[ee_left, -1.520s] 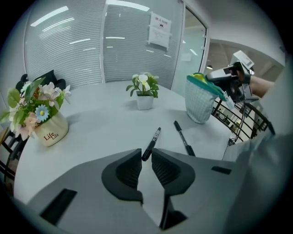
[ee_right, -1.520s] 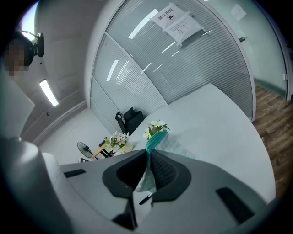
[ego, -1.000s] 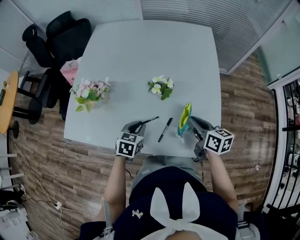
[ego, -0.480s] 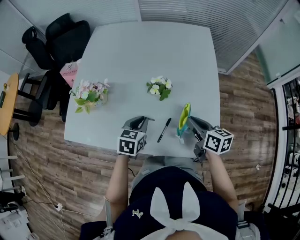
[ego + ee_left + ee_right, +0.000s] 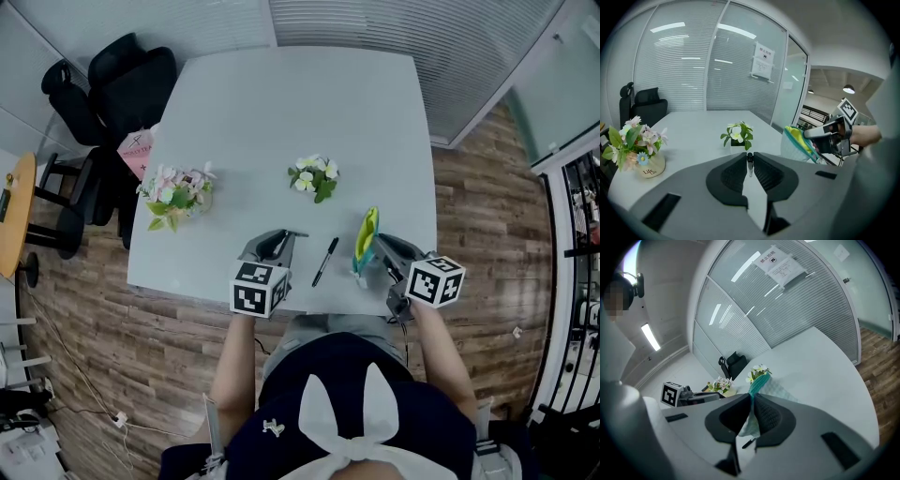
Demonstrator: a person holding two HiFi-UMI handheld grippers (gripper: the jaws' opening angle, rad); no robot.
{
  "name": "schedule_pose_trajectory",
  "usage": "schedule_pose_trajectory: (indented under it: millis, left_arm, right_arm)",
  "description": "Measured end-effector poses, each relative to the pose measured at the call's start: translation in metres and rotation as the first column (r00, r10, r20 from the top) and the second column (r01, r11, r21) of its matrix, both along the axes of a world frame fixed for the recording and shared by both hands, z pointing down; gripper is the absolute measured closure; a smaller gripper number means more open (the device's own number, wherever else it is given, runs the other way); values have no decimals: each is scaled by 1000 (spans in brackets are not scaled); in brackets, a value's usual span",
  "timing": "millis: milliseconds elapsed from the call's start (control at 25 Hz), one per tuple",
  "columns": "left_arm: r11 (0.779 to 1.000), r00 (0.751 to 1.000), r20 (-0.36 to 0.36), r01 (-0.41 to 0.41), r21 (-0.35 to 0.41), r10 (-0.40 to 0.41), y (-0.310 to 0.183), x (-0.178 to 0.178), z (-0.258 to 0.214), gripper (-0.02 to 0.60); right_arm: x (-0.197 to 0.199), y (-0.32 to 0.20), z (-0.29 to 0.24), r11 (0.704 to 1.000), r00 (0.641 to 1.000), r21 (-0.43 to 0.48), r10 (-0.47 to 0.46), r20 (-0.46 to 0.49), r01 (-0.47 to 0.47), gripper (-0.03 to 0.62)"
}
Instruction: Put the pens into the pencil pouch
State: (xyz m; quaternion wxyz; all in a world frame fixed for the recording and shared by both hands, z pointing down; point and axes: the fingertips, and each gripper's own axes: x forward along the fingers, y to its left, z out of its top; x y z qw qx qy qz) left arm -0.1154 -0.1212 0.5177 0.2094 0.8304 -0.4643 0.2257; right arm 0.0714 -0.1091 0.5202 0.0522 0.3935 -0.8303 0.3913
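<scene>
Left gripper (image 5: pixel 750 155) is clamped on a pen (image 5: pixel 749 163). The pen pokes out just past its tips, off the desk (image 5: pixel 281 112). Right gripper (image 5: pixel 752 399) is pinching the near edge of the pencil pouch (image 5: pixel 758 380) and holds it upright, yellow lining showing. The pouch sits ahead and to the right of the left gripper. Second pen (image 5: pixel 325 261) lies on the desk between the two grippers, touching neither.
</scene>
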Motion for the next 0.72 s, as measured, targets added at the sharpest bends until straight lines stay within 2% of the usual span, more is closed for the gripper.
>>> schedule_pose_trajectory:
  millis: [200, 520, 720]
  left_arm:
    - [998, 999, -23, -27, 55, 28, -5, 11, -29, 522]
    - [991, 992, -109, -49, 125, 62, -6, 25, -69, 522]
    - [982, 992, -81, -77, 174, 92, -4, 35, -88, 522]
  right_arm:
    - [1, 0, 0, 1000, 1000, -2, -1, 0, 1, 557]
    - [0, 0, 2, 1000, 1000, 3, 1, 0, -1, 557]
    - [0, 0, 2, 1000, 1000, 1, 3, 3, -3, 557]
